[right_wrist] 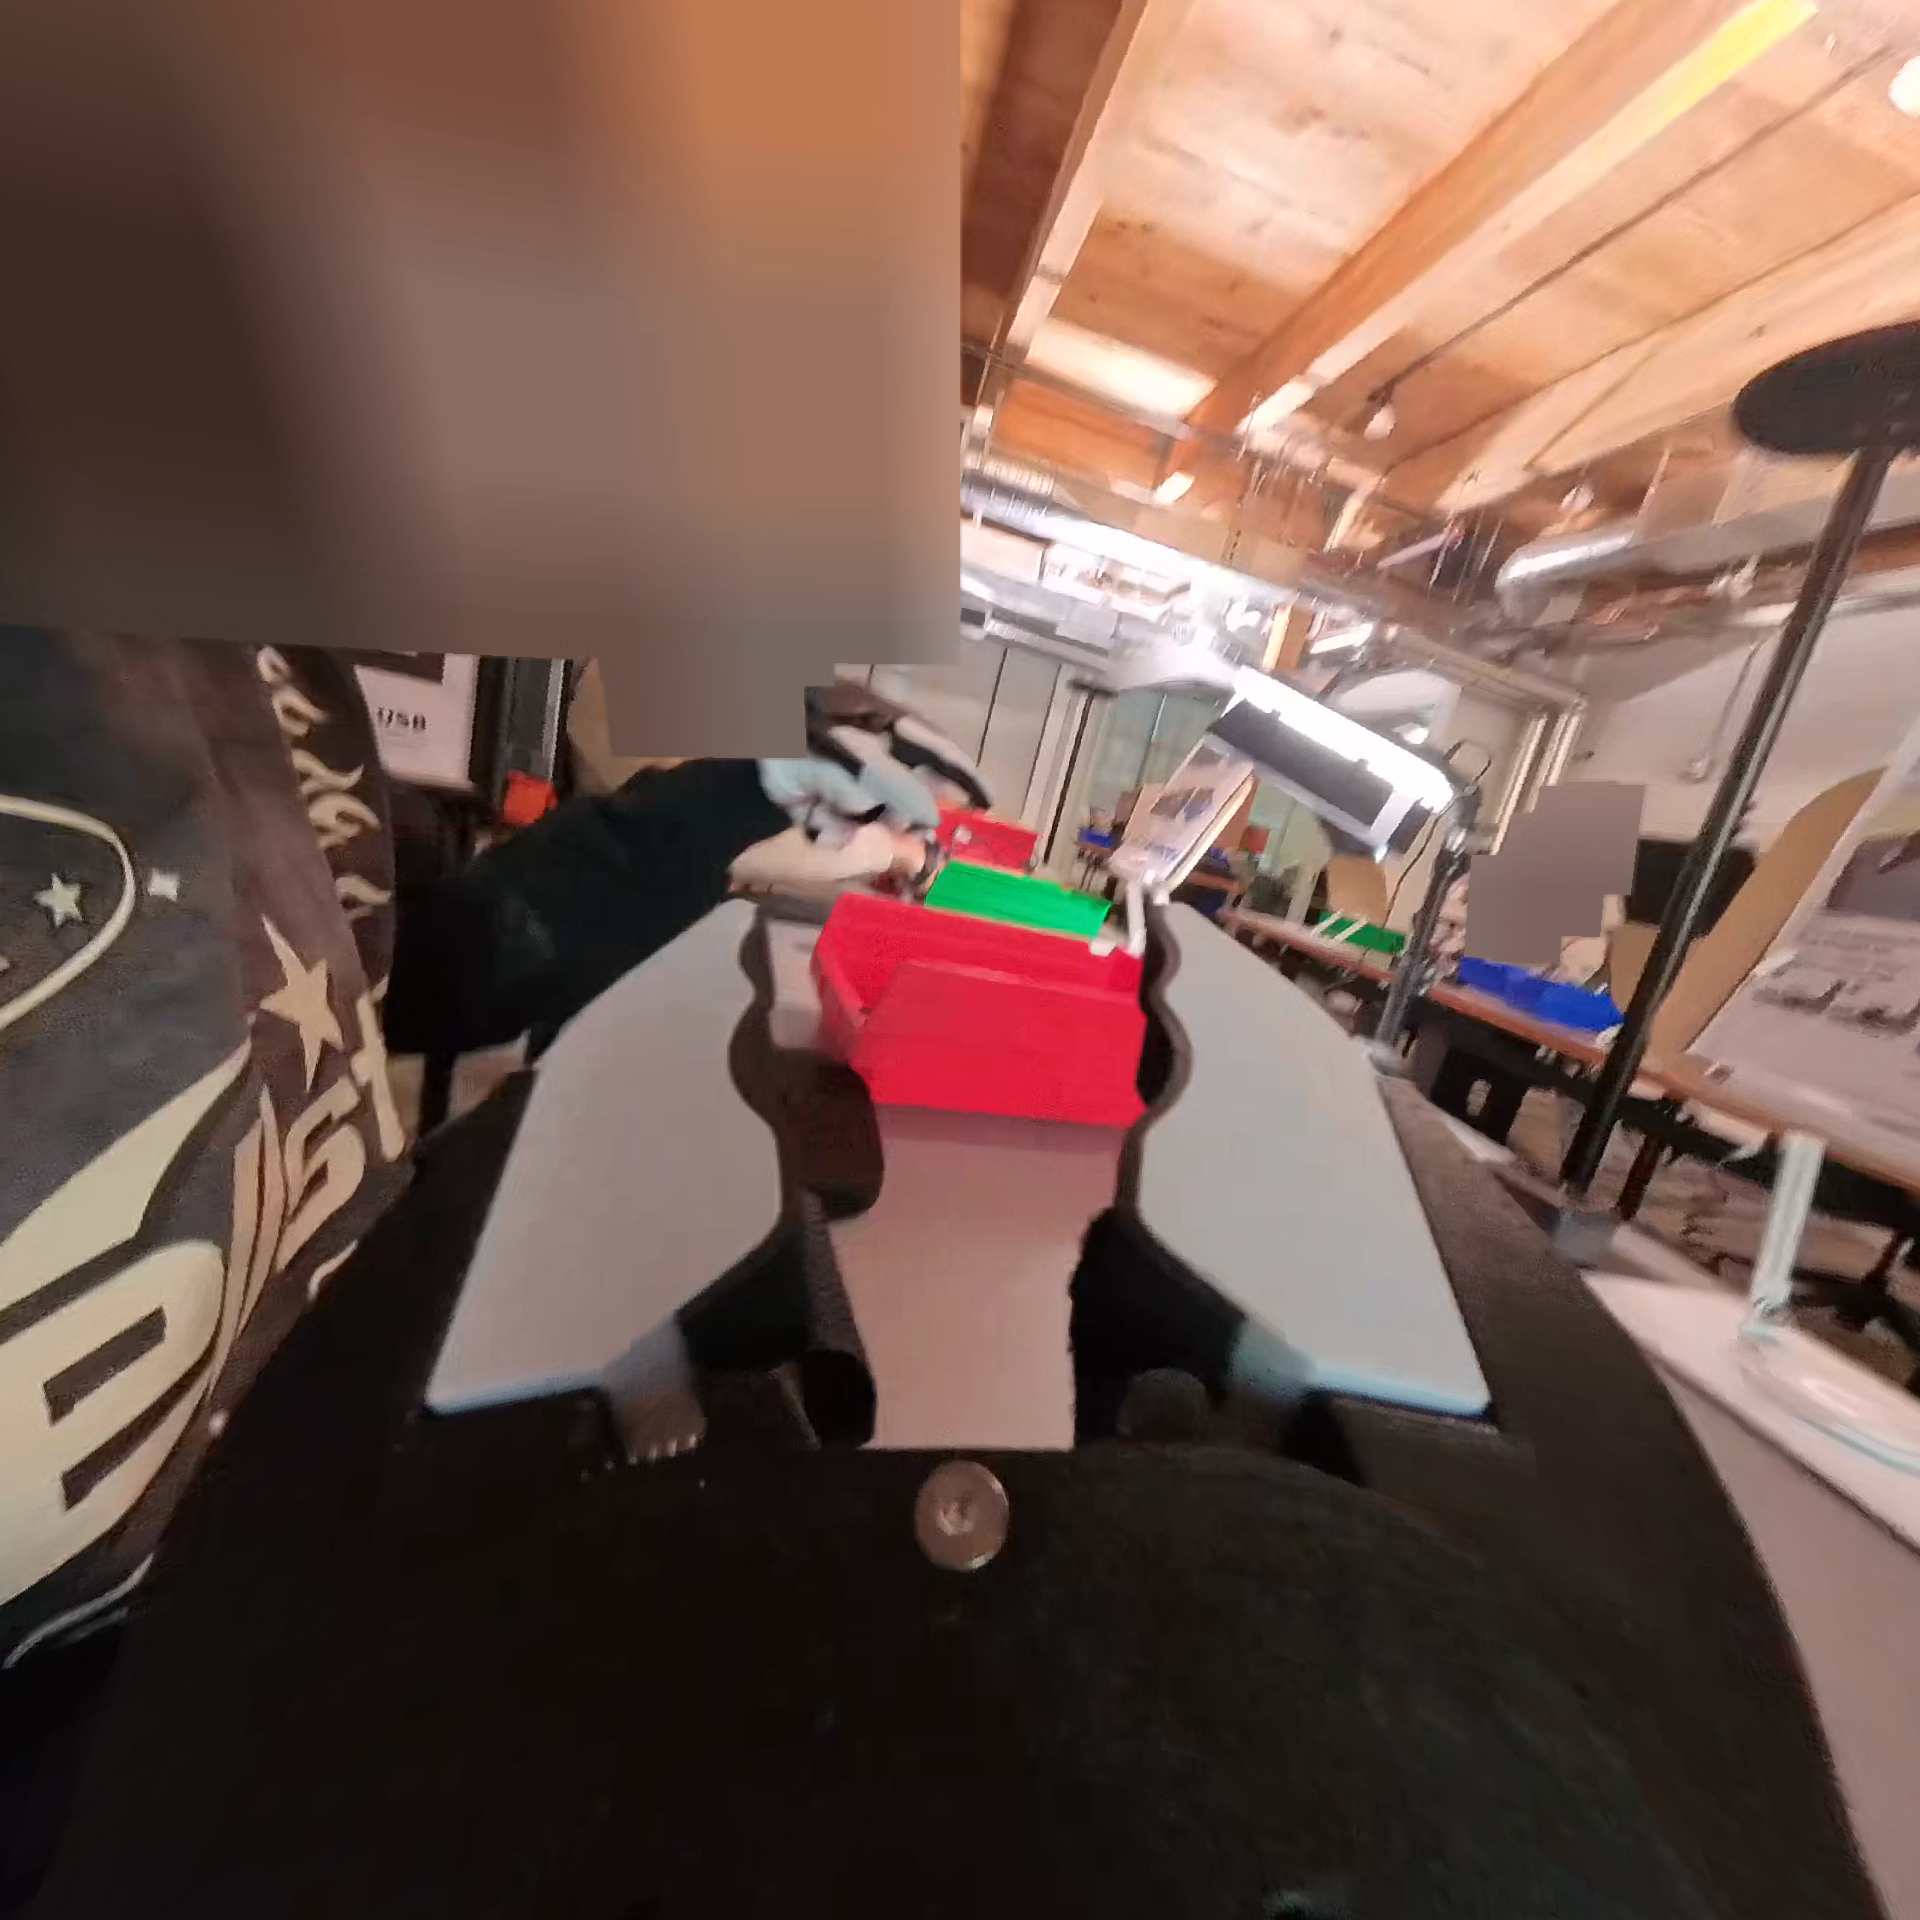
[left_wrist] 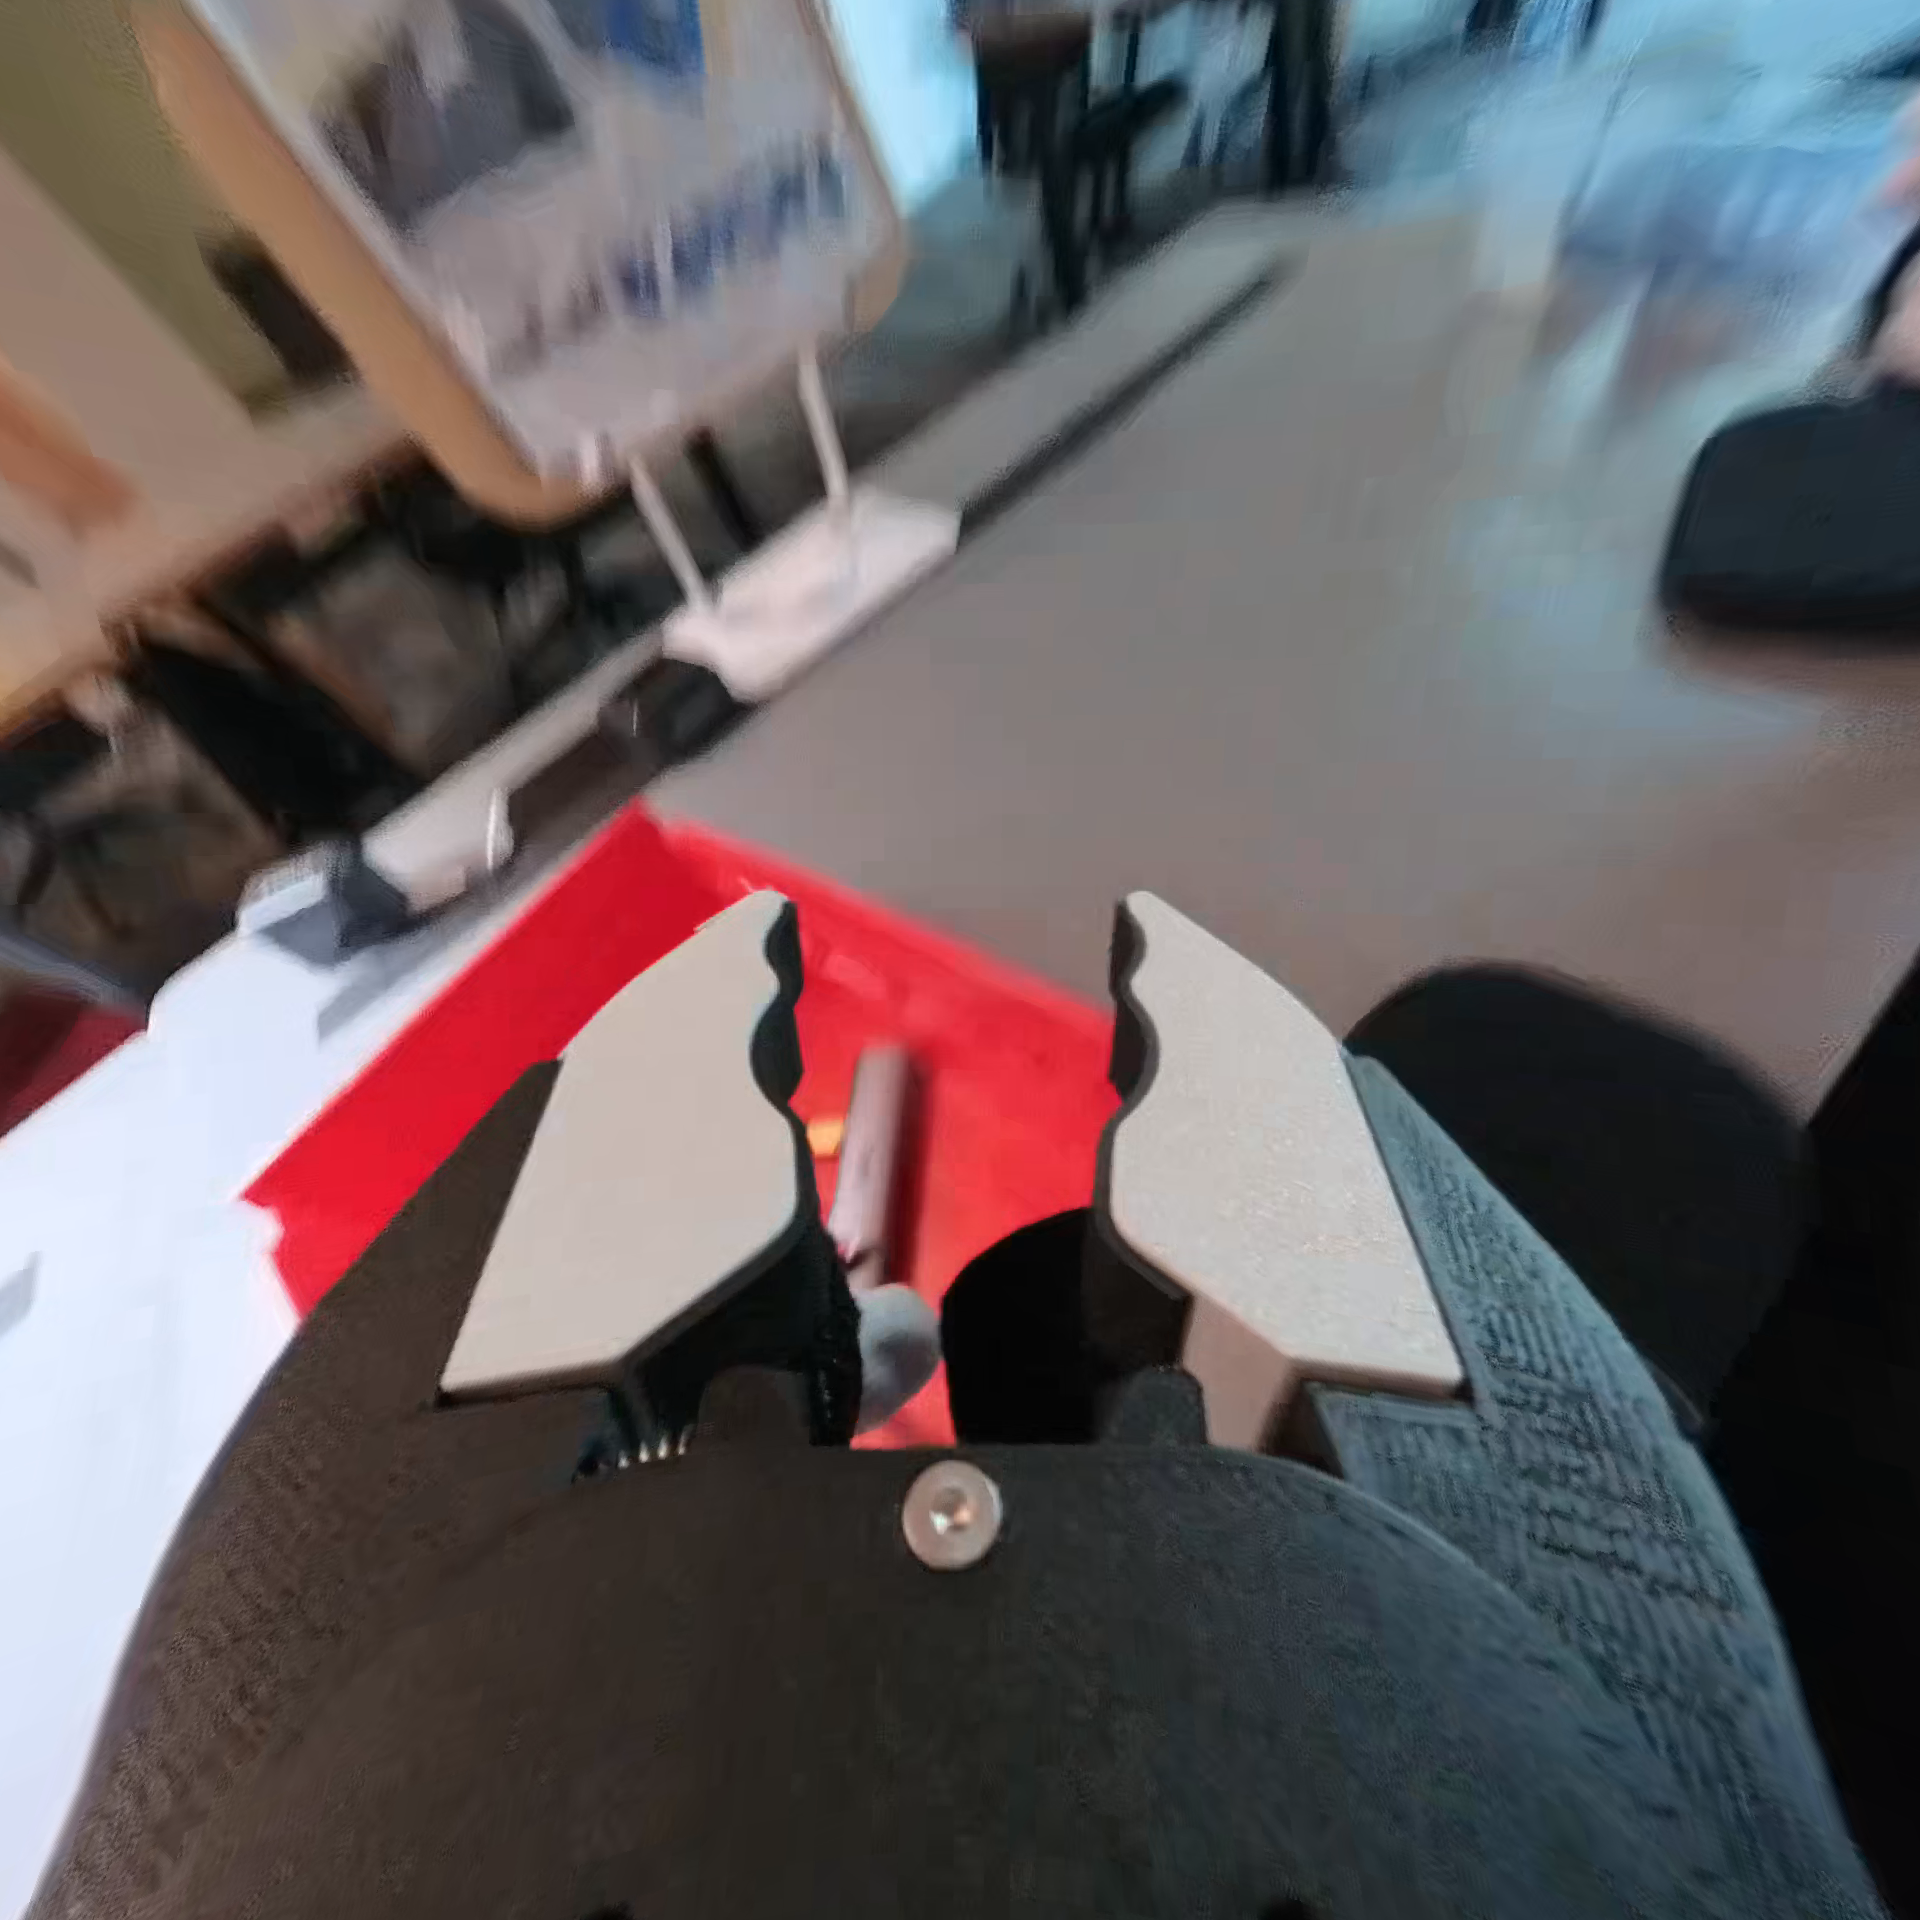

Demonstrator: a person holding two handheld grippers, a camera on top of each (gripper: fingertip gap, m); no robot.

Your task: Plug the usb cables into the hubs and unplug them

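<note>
**Both tongs released above the red bins**

In the left wrist view the left tongs (left_wrist: pixel 956 925) are seen spread apart with nothing between the grey fingers (left_wrist: pixel 665 1143). They are held over a red bin (left_wrist: pixel 966 1029) that stands at the edge of a white bench (left_wrist: pixel 135 1195). Inside the bin a dark, slim, stick-shaped item (left_wrist: pixel 878 1132) is seen lying lengthwise, with a small orange piece (left_wrist: pixel 826 1135) just beside it; whether it is a hub or a cable plug cannot be told through the blur. Beyond the bin a grey floor (left_wrist: pixel 1299 623) is seen, and a black bag (left_wrist: pixel 1808 509) lies on it far to the right. A tilted sign on white legs (left_wrist: pixel 623 208) stands behind the bench.

In the right wrist view the right tongs (right_wrist: pixel 951 914) are likewise seen released and empty, held low over a grey bench (right_wrist: pixel 977 1247). Ahead of them a red bin (right_wrist: pixel 997 1029) is seen, with a green bin (right_wrist: pixel 1013 899) behind it. A black-sleeved arm (right_wrist: pixel 613 894) is stretched toward the bins from the left, and the hand at its end holds a white device. No cable can be made out in this view
</note>
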